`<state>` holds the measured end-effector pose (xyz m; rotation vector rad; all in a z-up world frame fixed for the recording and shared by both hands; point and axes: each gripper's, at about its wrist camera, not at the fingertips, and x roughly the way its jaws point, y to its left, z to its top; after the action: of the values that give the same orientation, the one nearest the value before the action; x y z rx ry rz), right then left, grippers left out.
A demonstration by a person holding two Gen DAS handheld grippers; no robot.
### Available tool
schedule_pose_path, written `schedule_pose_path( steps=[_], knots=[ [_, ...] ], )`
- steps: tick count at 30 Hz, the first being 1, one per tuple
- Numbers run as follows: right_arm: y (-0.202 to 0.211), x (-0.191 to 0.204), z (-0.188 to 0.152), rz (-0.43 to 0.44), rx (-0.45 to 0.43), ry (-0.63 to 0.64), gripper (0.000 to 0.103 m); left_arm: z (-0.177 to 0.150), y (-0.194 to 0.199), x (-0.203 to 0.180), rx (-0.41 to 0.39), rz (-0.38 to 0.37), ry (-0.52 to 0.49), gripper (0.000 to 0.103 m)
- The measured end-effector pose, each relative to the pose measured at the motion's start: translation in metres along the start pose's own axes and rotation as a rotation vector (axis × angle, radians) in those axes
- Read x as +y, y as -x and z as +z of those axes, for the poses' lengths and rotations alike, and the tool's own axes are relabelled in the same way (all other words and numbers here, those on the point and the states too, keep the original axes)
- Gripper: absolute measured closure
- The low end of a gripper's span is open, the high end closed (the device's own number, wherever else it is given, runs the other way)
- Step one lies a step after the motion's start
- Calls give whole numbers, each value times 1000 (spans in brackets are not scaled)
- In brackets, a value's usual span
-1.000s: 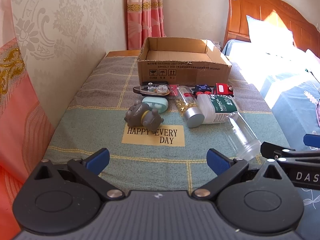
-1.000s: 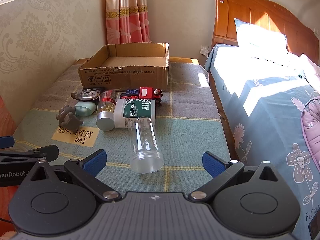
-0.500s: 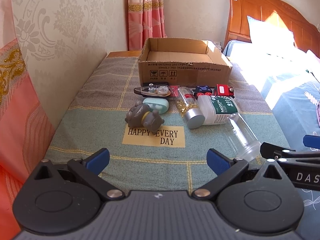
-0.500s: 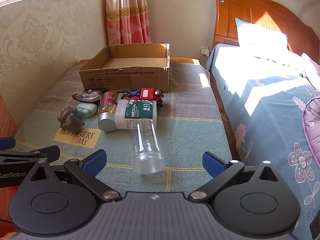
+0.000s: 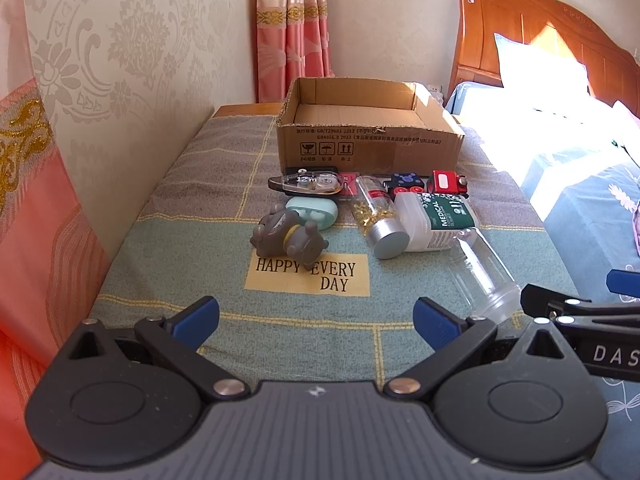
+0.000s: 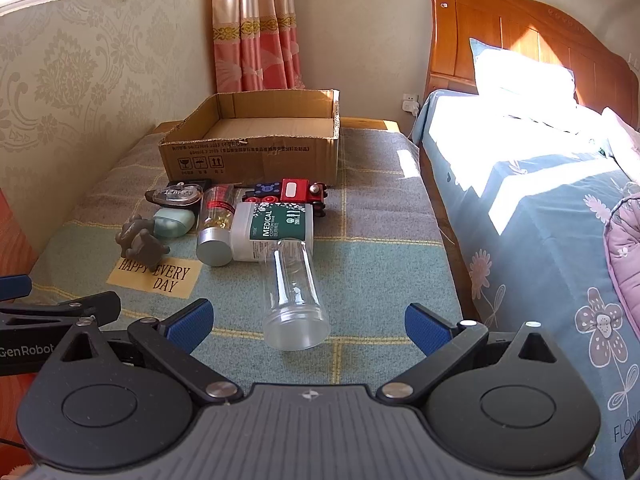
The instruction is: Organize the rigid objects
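Observation:
An empty cardboard box (image 5: 370, 142) (image 6: 256, 152) stands at the far end of the cloth-covered table. In front of it lie a grey toy figure (image 5: 286, 236) (image 6: 140, 242), a mint case (image 5: 316, 212), a correction tape (image 5: 308, 182), a silver-capped vial (image 5: 378, 220) (image 6: 216, 226), a white MEDICAL bottle (image 5: 434, 216) (image 6: 276, 228), a red toy train (image 5: 444, 182) (image 6: 300, 192) and a clear plastic tube (image 5: 484, 272) (image 6: 294, 292). My left gripper (image 5: 316, 318) is open near the front edge. My right gripper (image 6: 308, 324) is open just short of the tube's mouth.
A patterned wall (image 5: 120, 60) runs along the table's left side. A bed (image 6: 540, 200) with a wooden headboard (image 6: 500, 36) stands close on the right. Pink curtains (image 6: 256, 24) hang behind the box. The cloth (image 5: 360, 344) bears a HAPPY EVERY DAY patch (image 5: 308, 274).
Both grippers have crept slightly forward toward the objects; both stay open. Nothing on the table has moved.

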<state>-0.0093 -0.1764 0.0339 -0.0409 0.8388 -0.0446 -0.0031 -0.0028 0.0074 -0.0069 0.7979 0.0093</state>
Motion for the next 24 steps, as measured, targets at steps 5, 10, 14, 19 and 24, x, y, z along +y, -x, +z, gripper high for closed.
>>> schedule_pose_path(
  steps=[5, 10, 14, 19, 24],
  knots=[
    [0, 1, 0, 1, -1, 1, 0, 0, 1, 0, -1, -1, 0, 1],
    [0, 1, 1, 1, -3, 3, 0, 0, 1, 0, -2, 0, -1, 1],
    [-1, 2, 1, -1, -3, 6, 0, 2, 0, 1, -2, -2, -3, 1],
    [-1, 3, 1, 0, -7, 14, 0, 4, -3, 3, -6, -11, -7, 1],
    [-1, 2, 3, 20, -25, 25, 0, 6, -8, 5, -32, -32, -17, 1]
  ],
)
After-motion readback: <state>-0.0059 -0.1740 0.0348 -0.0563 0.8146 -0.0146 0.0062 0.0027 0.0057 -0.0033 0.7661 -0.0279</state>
